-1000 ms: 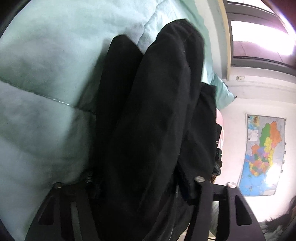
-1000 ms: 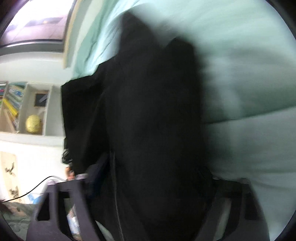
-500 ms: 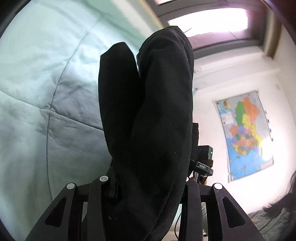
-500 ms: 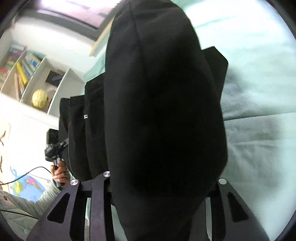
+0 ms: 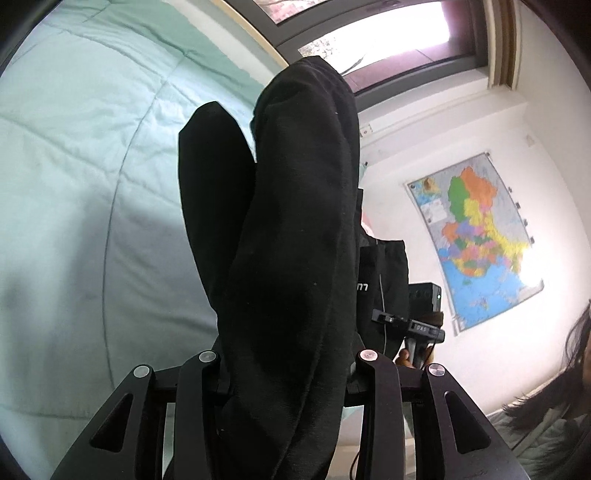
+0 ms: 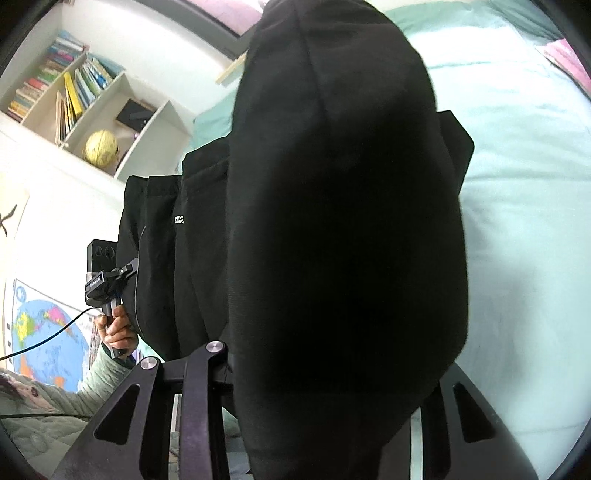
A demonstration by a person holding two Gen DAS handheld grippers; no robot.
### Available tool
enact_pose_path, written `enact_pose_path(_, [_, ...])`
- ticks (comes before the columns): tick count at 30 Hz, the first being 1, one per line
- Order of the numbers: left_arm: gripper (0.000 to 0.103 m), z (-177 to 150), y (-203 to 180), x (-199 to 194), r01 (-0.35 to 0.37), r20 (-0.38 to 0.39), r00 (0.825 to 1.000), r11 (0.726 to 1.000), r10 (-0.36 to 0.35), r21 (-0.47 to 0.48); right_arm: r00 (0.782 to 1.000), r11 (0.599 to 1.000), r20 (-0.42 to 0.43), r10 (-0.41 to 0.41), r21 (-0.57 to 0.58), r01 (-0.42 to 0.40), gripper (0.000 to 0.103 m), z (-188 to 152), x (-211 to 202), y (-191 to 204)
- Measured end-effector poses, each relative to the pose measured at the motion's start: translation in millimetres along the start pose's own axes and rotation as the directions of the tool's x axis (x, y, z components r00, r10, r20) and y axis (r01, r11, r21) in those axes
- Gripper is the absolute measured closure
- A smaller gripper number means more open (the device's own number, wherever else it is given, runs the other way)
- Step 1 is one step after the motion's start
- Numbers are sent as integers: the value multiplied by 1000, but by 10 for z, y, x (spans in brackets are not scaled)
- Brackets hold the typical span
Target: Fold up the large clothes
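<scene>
Both claws are closed on the same black garment (image 5: 291, 240). On the left gripper (image 5: 286, 363) the two fingers stand narrow, with a thick bunch of the black cloth pressed between them. On the right gripper (image 6: 325, 354) the cloth fills the whole gap and hides the right finger, so only the left finger (image 6: 199, 369) is seen, touching the fabric.

From the left wrist view, the garment runs from 6 o'clock up to 12 o'clock, its long axis along the fingers, in two rounded folds side by side. From the right wrist view it is one wide fold, also from 6 to 12 o'clock. More of the garment hangs toward the other hand: at 3 o'clock in the left view, at 9 o'clock in the right view.

Pale green bedding (image 5: 85, 192) lies behind the cloth. A map (image 5: 476, 236) hangs on the wall at 3 o'clock.

One second ago the bedding filled most of both views and the garment lay close on it; now window (image 5: 369, 33), wall and a bookshelf (image 6: 92, 96) show, and the garment is lifted off the bed.
</scene>
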State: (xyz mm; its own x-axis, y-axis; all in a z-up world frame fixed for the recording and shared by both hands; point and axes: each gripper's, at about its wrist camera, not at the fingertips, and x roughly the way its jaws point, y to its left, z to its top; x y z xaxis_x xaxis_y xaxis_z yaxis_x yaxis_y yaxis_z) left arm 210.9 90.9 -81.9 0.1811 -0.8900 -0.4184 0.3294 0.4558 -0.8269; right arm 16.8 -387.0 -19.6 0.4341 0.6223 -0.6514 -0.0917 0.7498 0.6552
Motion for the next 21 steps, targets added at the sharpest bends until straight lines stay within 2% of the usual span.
enact_pose_path(3, [65, -225, 200, -2, -2, 13, 1000, 1000, 2, -14, 1000, 1000, -24, 7, 1, -7, 60, -152, 194, -14])
enact_pose_path(9, [65, -514, 611, 108, -34, 4, 999, 999, 34, -39, 998, 1000, -55, 8, 24, -7, 60, -389, 658, -298])
enact_pose_path(13, [61, -594, 984, 50, -45, 41, 998, 996, 49, -81, 1000, 999, 1, -24, 47, 24, 59, -409, 749, -517])
enact_pose_path(14, [55, -617, 1101, 34, -119, 52, 991, 991, 122, -68, 999, 997, 21, -38, 63, 37, 56, -414, 735, -582])
enact_pose_path(16, [50, -660, 1269, 38, -253, 50, 965, 965, 256, -65, 994, 990, 63, -84, 120, 76, 53, -442, 709, -733])
enact_pose_path(17, [44, -699, 1400, 45, -269, 46, 961, 960, 274, -81, 985, 979, 76, -156, 146, 144, 46, -474, 700, -833])
enact_pose_path(18, [40, -728, 1484, 28, -252, 52, 965, 963, 258, -98, 973, 964, 81, -217, 176, 200, 35, -521, 702, -938])
enact_pose_path(19, [40, -760, 1573, -8, -213, 66, 973, 969, 222, -128, 965, 948, 93, -246, 232, 219, 28, -665, 689, -1116])
enact_pose_path(20, [40, -803, 1669, -82, -154, 80, 982, 972, 170, -177, 965, 948, 93, -246, 232, 219, 22, -665, 689, -1116])
enact_pose_path(21, [40, -831, 1703, -140, -136, 85, 984, 970, 156, -201, 961, 941, 100, -259, 252, 227, 21, -729, 672, -1172])
